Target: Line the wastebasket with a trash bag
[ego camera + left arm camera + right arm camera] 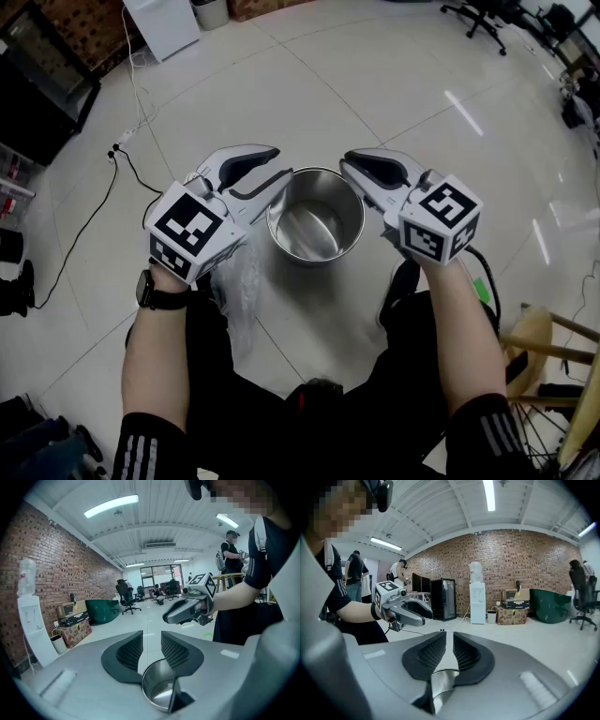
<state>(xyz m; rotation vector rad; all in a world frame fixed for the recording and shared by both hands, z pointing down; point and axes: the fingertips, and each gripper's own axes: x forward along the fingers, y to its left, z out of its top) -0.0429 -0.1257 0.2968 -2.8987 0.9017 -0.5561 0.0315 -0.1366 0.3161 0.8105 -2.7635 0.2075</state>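
Left tongs [151, 638] released, right tongs [449, 640] barely parted, both empty, either side of steel wastebasket [330, 200].

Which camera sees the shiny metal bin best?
The head view: the metal wastebasket shows nearly whole, rim and inside. The left gripper view shows half behind its jaws; the right gripper view only a sliver.

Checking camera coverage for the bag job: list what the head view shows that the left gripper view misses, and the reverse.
Only the head view: the clear trash bag lying below the left hand-held gripper, and a black cable on the floor. Only the left gripper view: the brick wall, a water dispenser, an office chair and a person standing in the background. Both: the steel wastebasket, not yet lined, and the right hand-held gripper.
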